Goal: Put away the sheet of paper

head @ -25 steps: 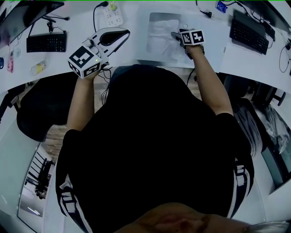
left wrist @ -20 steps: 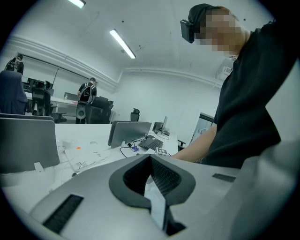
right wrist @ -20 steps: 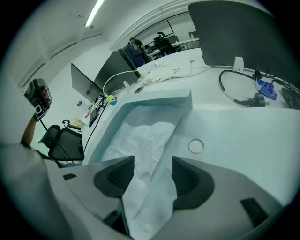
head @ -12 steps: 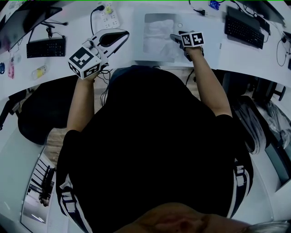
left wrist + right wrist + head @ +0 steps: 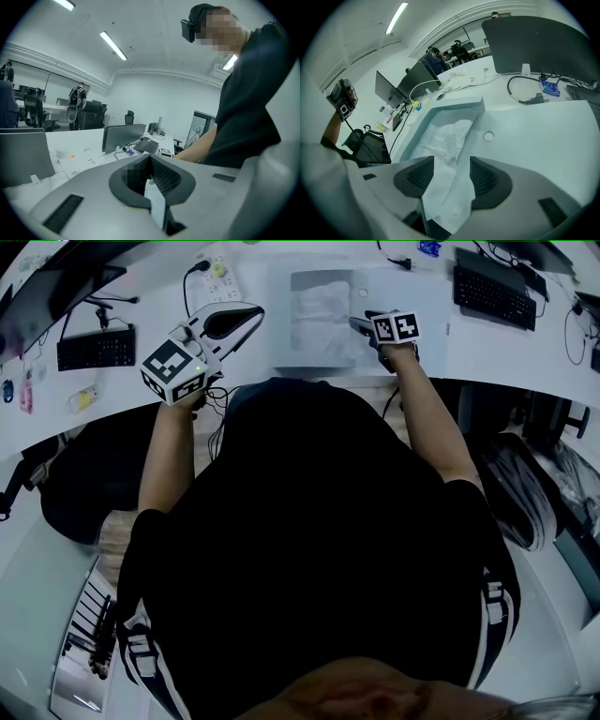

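Observation:
A crumpled white sheet of paper (image 5: 323, 306) (image 5: 445, 138) lies in a shallow pale tray (image 5: 319, 277) (image 5: 440, 110) on the white desk in front of the person. My right gripper (image 5: 359, 324) (image 5: 452, 171) is at the tray's near right edge. Its jaws stand apart, and the flat near corner of the sheet runs up between them. My left gripper (image 5: 253, 315) (image 5: 150, 161) is held up in the air left of the tray with its jaws together. A pale strip shows at their seam; what it is I cannot tell.
A small metal ring (image 5: 488, 136) lies on the desk right of the tray. A cable (image 5: 525, 96) and a dark monitor (image 5: 543, 42) are behind it. Keyboards (image 5: 94, 343) (image 5: 492, 292) flank the person, and a power strip (image 5: 217, 273) is at the far left. A chair (image 5: 75, 474) is below left.
The head view has drifted a little, so the desk sits slightly differently in frame. Both grippers keep their places relative to the tray.

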A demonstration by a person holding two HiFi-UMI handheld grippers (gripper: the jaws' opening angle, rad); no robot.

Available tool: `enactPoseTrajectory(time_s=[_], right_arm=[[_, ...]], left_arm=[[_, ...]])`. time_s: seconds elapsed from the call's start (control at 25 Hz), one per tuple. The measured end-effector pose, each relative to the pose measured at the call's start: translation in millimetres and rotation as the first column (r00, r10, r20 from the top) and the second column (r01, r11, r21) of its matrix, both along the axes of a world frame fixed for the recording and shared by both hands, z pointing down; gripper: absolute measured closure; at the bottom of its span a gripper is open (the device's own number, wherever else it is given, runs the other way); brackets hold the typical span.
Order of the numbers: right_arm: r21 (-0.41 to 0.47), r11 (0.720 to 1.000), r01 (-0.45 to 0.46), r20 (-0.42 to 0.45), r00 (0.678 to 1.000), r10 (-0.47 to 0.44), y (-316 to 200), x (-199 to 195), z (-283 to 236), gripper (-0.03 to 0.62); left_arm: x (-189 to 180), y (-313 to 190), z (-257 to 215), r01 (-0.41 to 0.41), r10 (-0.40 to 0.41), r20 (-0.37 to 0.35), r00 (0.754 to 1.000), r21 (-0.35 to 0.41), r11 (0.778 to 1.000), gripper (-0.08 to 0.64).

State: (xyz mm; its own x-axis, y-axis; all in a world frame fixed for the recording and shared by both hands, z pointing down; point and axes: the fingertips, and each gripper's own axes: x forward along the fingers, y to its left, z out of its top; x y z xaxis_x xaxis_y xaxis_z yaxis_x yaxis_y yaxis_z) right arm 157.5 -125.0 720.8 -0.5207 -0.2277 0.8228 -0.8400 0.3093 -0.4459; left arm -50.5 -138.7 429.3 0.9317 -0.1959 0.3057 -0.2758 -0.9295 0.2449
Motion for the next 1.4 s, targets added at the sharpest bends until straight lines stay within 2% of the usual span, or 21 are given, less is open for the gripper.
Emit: enactPoseTrajectory(time_s=[0.4, 0.6, 0.92, 1.4], right_arm=[[0.039, 0.998, -0.046, 0.023, 0.999, 0.045, 20.4, 13.1, -17.2, 0.345], [0.090, 0.994, -0.065, 0.077, 0.995, 0.058, 23.7, 10.1, -36.3, 0.347], [0.152, 0.985, -0.088, 0.087, 0.993, 0.075, 28.2, 13.1, -64.7, 0.348], [0.238, 0.965, -0.107, 0.096, 0.992, 0.087, 42.1, 15.4, -106.4, 0.425]], left_arm=[[9.8, 11.3, -9.3, -0.035, 0.036, -0.007, 0.999, 0.027, 0.999, 0.539], [11.3, 16.2, -10.2, -0.042, 0.043, -0.012, 0.999, 0.027, 0.999, 0.539], [17.5, 24.1, -14.2, -0.073, 0.073, -0.013, 0.997, 0.042, 0.996, 0.538], [25.9, 33.1, -29.9, -0.108, 0.110, -0.023, 0.994, 0.080, 0.991, 0.539]])
